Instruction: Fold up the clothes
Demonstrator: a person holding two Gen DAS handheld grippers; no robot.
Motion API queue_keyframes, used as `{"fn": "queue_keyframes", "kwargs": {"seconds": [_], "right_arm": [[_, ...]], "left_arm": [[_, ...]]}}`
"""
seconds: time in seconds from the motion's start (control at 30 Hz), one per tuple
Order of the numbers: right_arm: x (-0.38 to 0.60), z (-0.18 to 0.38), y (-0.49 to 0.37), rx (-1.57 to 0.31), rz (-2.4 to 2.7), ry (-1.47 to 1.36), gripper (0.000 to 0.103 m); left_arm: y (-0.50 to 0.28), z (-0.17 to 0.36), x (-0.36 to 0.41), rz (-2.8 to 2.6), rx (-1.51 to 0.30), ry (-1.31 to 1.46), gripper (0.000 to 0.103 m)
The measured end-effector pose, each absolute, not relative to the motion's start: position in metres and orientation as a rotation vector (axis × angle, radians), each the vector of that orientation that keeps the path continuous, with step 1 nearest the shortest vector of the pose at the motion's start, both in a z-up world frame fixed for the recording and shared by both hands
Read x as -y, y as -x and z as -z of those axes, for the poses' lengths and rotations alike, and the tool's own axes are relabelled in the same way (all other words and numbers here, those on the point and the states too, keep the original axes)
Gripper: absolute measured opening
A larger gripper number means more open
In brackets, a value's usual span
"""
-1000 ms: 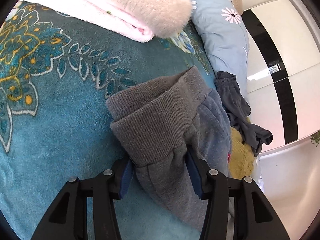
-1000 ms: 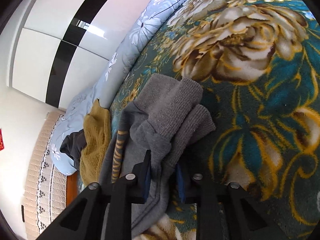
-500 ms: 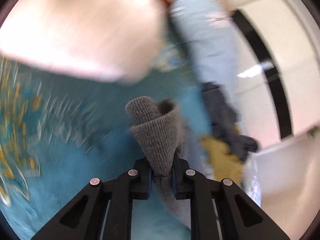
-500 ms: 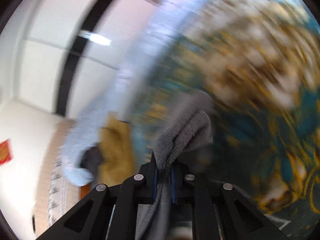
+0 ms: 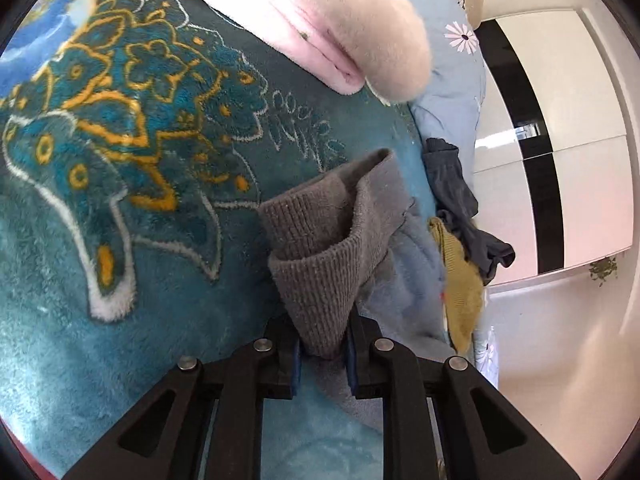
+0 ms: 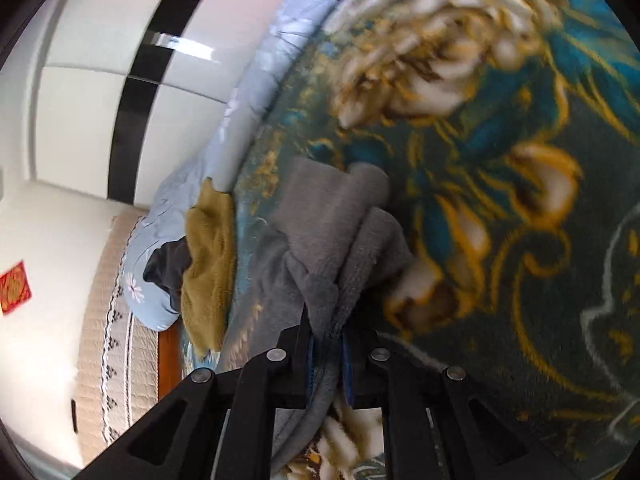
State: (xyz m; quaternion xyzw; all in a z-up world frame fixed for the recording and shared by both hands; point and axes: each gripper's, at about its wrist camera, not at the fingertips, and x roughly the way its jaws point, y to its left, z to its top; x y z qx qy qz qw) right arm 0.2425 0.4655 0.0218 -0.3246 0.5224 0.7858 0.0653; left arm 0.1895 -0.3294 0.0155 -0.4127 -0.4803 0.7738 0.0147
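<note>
The left gripper is clamped tight on the ribbed edge of a grey garment. The right gripper pinches the same grey fabric, jaws nearly closed.

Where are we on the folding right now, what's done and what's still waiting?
Done: a pink folded item already lies on the teal blanket. In hand: the left gripper is shut on the ribbed band of the grey garment, and the right gripper clamps another part of it; no fold made yet. Left: this garment, plus the mustard piece and dark piece heaped at the bed's edge.
</note>
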Motion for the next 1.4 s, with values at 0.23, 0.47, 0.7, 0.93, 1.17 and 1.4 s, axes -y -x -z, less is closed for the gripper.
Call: {"fn": "queue_keyframes", "kwargs": {"seconds": [0.23,0.47,0.7,0.93,1.17,1.4], "right_arm": [[-0.462,-0.019,-0.244,-1.603,-2.351,0.964,0.013],[-0.460,-0.020,-0.242,-1.589,-2.345,0.971,0.015],[-0.460,-0.020,-0.245,-1.577,-2.341,0.977,0.015],[-0.457,-0.020,-0.244,-1.555,-2.341,0.986,0.015],[-0.457,-0.019,-0.243,-1.560,-2.340,0.994,0.015],[-0.457,-0.017,-0.241,-1.571,-2.340,0.999,0.015]], "left_arm": [[-0.198,-0.034,0.321,-2.533,1.390,1.322,0.025],[-0.230,-0.082,0.314,-2.845,1.179,1.276,0.031],[-0.159,-0.107,0.270,-2.774,0.856,1.294,0.038],[-0.085,-0.067,0.249,-2.367,1.311,1.557,0.045],[-0.074,-0.047,0.254,-2.380,1.540,1.617,0.017],[-0.088,-0.052,0.272,-2.573,1.577,1.461,0.003]]}}
